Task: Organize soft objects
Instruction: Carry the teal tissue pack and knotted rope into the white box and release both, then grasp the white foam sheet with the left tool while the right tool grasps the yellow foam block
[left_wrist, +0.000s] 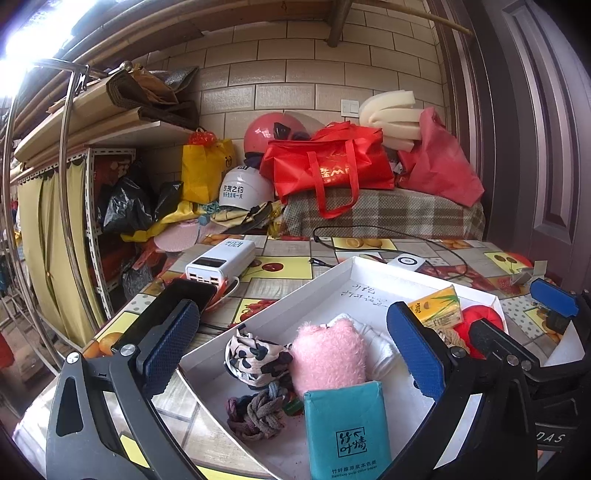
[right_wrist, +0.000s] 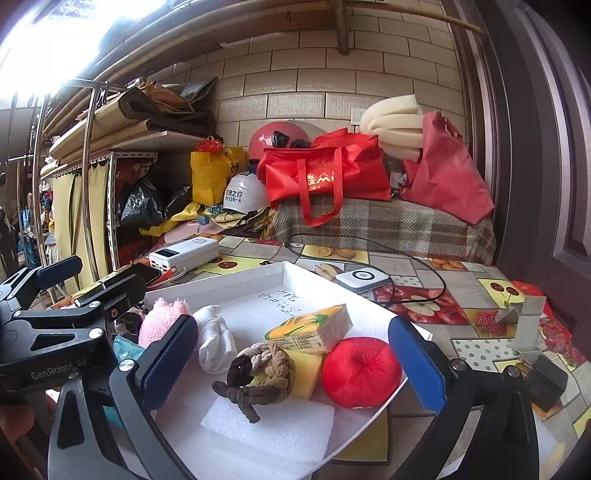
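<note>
white shallow cardboard tray (left_wrist: 258, 314) on the fruit-print tablecloth (left_wrist: 280, 267) held all the soft items: pink fuzzy plush (left_wrist: 327, 356), teal tissue pack (left_wrist: 345, 428), braided grey-purple hair tie (left_wrist: 255, 413) at left; red round cushion (right_wrist: 360, 371), brown braided hair tie (right_wrist: 258, 369), white foam block (right_wrist: 269, 424) at right. left gripper (left_wrist: 295, 347) and right gripper (right_wrist: 295, 358) both gaped fully, nothing held. likely between picks. best next: one item per grip, centre it between the pads, squeeze lightly, avoid snagging neighbours.
</note>
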